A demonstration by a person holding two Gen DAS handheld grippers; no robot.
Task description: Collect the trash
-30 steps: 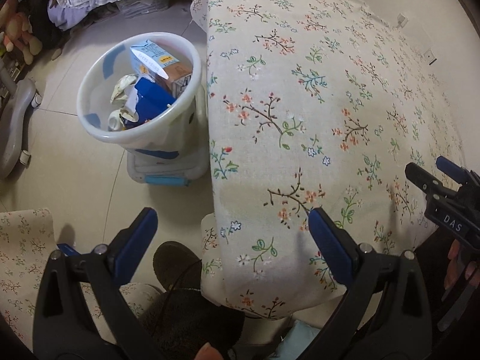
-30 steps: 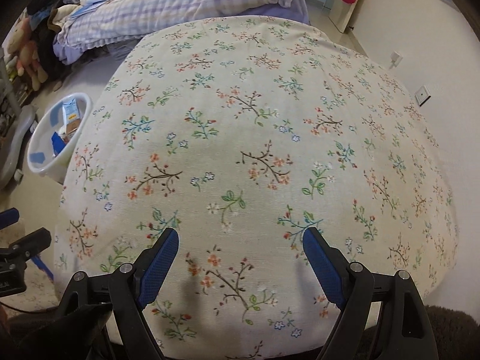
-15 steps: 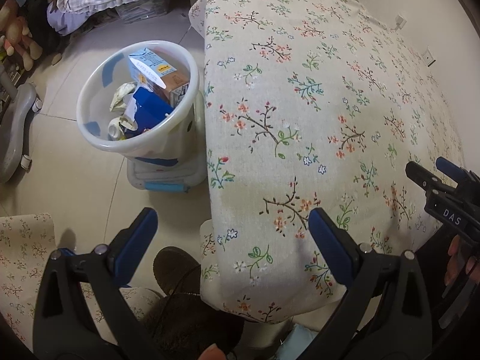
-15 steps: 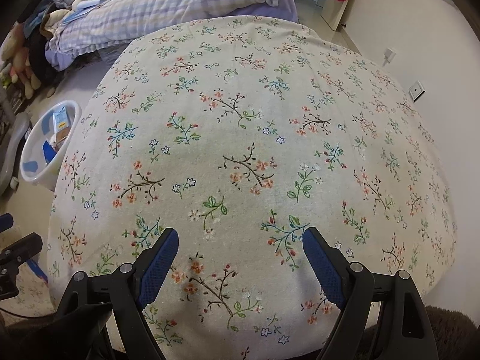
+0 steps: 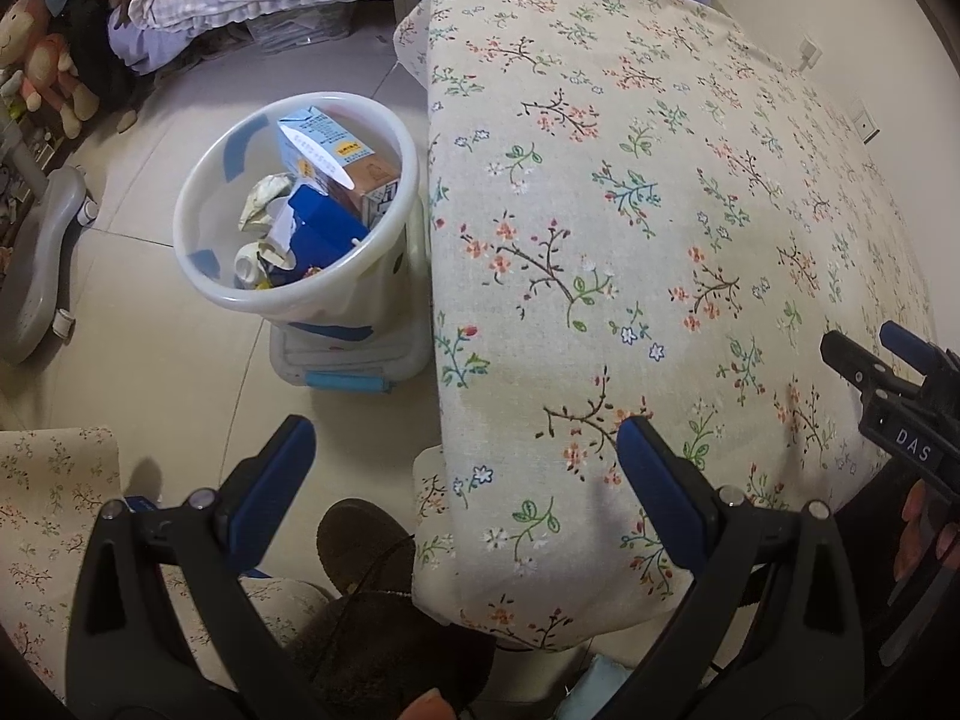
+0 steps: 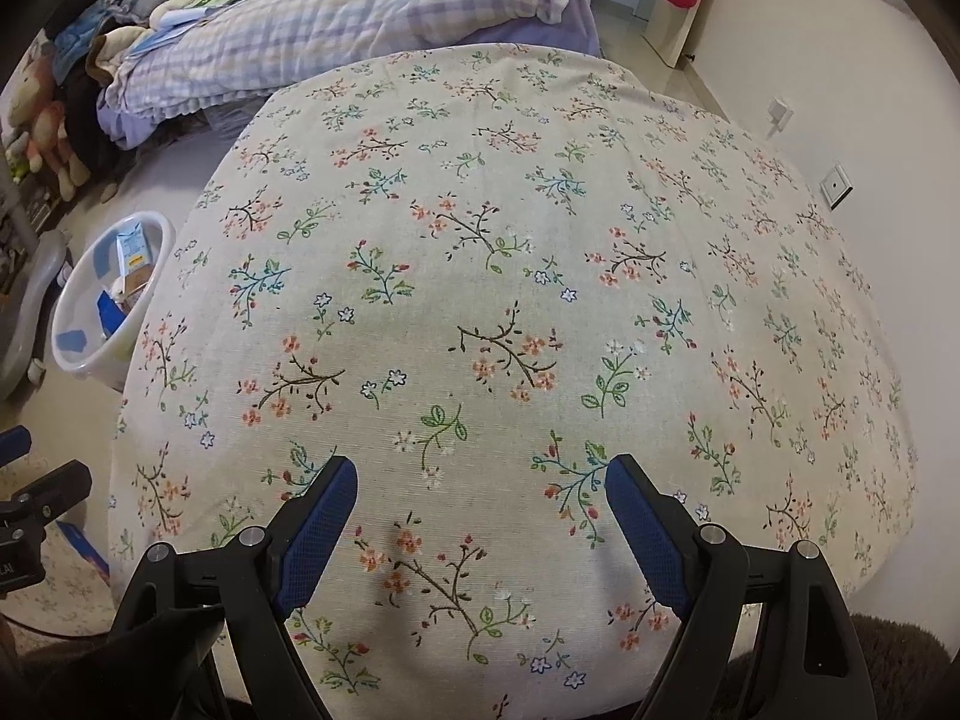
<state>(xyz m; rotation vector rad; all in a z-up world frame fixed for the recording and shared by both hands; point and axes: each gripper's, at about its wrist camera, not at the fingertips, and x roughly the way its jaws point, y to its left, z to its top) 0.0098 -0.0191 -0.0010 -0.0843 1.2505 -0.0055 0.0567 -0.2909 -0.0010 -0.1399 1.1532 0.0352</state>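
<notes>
A white plastic bin [image 5: 300, 300] stands on the floor beside the table, also at the left edge of the right wrist view [image 6: 90, 354]. Inside it lie a light blue carton [image 5: 327, 150], a dark blue box [image 5: 324, 234] and crumpled paper [image 5: 264, 204]. My left gripper [image 5: 465, 456] is open over the table's near left corner and the floor, with nothing between its fingers. My right gripper [image 6: 480, 492] is open above the bare flowered tablecloth [image 6: 510, 300], holding nothing; it also shows at the right edge of the left wrist view [image 5: 888, 360].
The bin sits on a clear storage box [image 5: 348, 366]. A bed with a checked quilt [image 6: 336, 36] lies behind the table. A grey chair base [image 5: 36, 276] and soft toys [image 5: 42, 72] are at the left. A brown slipper [image 5: 366, 546] is below my left gripper. A wall [image 6: 840, 60] is at the right.
The left wrist view has drifted slightly, so the bin sits a little lower in the frame. Both grippers stay open and empty.
</notes>
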